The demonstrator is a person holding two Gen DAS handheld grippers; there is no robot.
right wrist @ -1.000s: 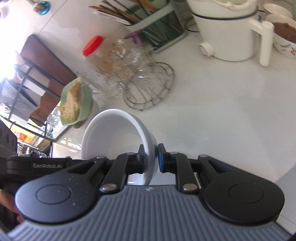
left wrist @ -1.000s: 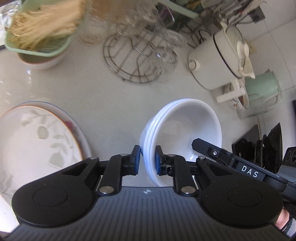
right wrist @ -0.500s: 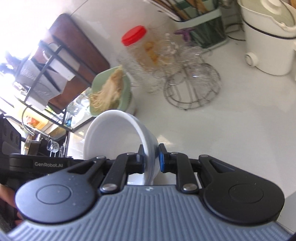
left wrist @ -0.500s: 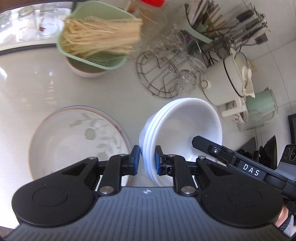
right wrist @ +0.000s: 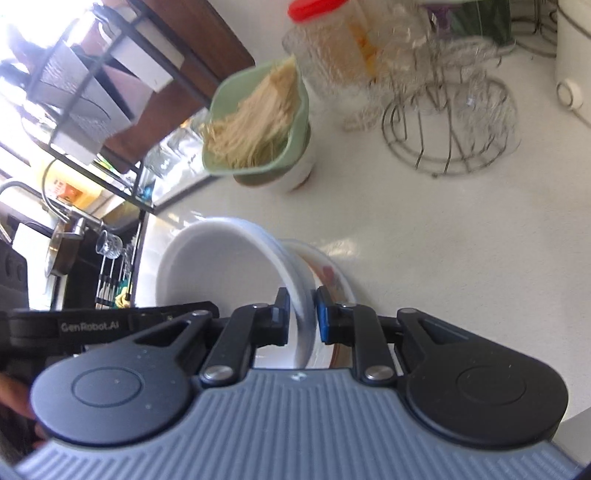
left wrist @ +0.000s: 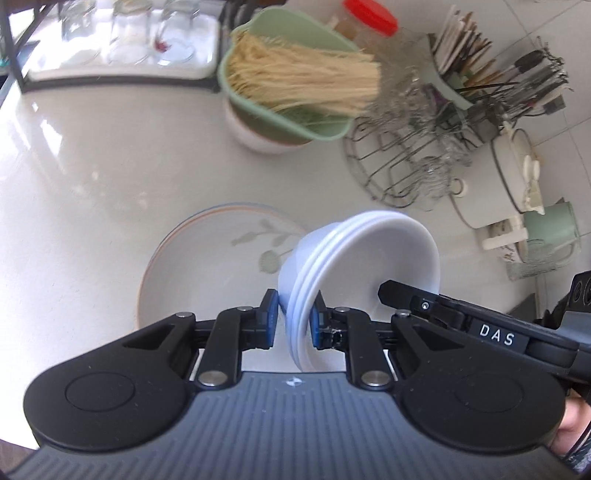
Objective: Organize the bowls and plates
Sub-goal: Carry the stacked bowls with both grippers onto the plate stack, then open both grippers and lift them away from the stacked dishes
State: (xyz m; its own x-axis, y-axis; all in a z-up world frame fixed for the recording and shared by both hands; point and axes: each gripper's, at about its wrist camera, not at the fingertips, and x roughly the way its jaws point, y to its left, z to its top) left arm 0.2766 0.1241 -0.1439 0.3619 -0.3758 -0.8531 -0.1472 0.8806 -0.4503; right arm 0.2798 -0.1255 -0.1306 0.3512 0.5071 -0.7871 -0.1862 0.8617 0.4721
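Bowls: we hold the stacked white bowls [left wrist: 354, 266] tilted, now above the floral plate [left wrist: 207, 266] on the counter [left wrist: 92, 184]; earlier the plate sat further left
Left claw [left wrist: 290, 321]: clamped on the rim
Right claw [right wrist: 300, 317]: clamped on the opposite rim

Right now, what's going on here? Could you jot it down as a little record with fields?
held item: stack of white bowls
left gripper: shut on one side of the stack's rim
right gripper: shut on the opposite side of the rim
below the stack: floral plate on the white counter
behind: green colander of noodles, wire rack with glasses, red-lidded jar
stack contact with plate: cannot tell
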